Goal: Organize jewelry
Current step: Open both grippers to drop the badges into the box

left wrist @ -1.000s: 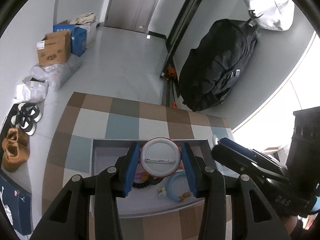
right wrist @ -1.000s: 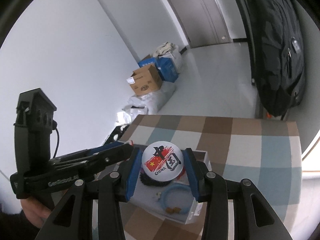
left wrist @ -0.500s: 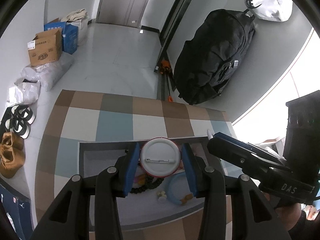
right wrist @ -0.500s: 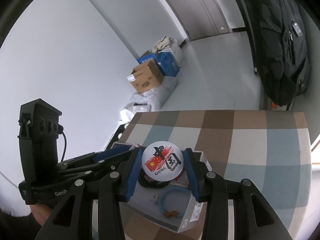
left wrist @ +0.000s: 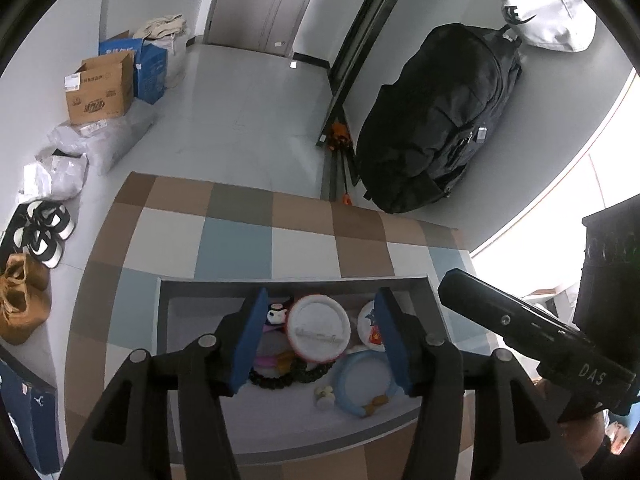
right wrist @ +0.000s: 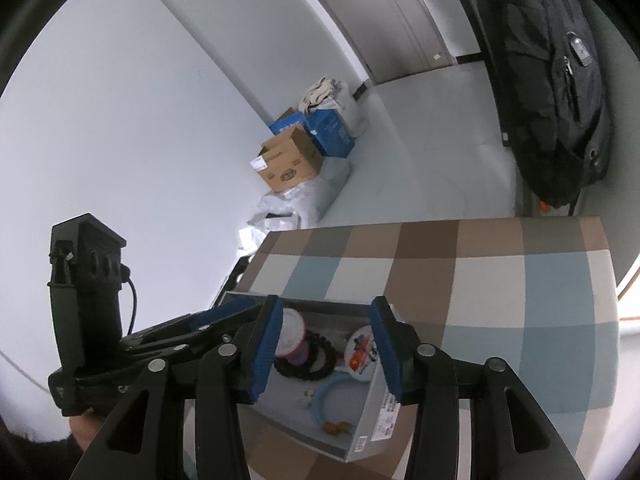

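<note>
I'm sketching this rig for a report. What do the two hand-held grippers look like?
Both match: black angular frames with cut-out openings, silver round pivot bolts, and two fingers lined with blue pads. The right hand-held gripper shows white "DAS" lettering on its side. The left hand-held gripper carries a black boxy module with a thin black cable.

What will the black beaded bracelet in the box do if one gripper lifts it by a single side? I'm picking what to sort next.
The black beaded bracelet looks like strung beads, so it would probably droop rather than hold its ring shape. The round, glossy-looking beads may slip between pads. It lies against the pin badge, so lifting may nudge that.
</note>
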The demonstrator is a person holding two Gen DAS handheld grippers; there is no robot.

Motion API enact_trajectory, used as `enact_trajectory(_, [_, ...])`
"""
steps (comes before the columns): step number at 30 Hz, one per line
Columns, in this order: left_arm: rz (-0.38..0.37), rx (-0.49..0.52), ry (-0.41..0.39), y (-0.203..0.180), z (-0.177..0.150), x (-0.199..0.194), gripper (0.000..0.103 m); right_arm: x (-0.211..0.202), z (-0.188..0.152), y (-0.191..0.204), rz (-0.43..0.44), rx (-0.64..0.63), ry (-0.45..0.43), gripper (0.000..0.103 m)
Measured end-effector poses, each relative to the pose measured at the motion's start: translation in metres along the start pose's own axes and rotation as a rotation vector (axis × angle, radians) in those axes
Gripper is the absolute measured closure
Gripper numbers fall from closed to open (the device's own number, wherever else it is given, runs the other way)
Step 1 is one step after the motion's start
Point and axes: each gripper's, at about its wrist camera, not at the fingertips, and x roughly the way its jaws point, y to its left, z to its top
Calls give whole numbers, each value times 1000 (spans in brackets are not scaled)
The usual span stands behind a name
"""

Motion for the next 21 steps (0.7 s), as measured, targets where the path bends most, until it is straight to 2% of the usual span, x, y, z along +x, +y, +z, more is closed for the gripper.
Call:
enact_trajectory(3, [15,20,-31,-4,-1,-4,32,-3,0,-5,-1,19,-10,51])
enact_trajectory(4, [20,23,-39,-4,-1,-5,30,-4,1,-5,-3,21,-13,48])
enact_trajectory(10, [74,13,-40,-1,-1,-3,29,-8,1,-6,-9,28,-27,32])
enact_trajectory(13, [87,-11,-45,4,0,-4,29,-7,1,-5,-12,28,-26,29])
enact_trajectory(19, [134,-22,-108,6,1,-16,29,-9,-3,1,-16,-10,-36,24])
enact_trajectory(21, [156,-24,-131,6,1,-21,25,-11,-5,6,-19,-29,-42,22])
